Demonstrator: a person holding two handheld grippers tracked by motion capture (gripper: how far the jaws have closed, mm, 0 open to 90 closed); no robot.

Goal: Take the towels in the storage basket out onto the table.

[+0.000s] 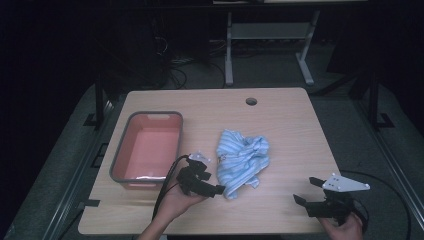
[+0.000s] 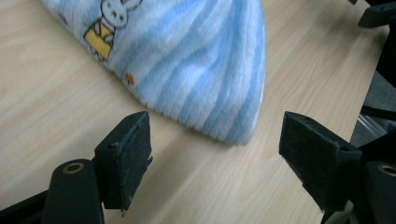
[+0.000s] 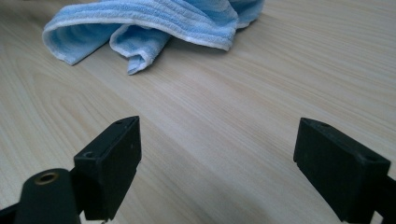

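A crumpled blue striped terry towel (image 1: 242, 161) lies near the middle of the pale wooden counter (image 1: 280, 120). Left of it, well apart, a pink rectangular plastic tub with a grey rim (image 1: 148, 148) stands on the counter. The left hand-held gripper (image 1: 218, 189) sits between tub and towel, just beside the towel's near corner. The right hand-held gripper (image 1: 306, 191) is near the front right corner, apart from the towel.
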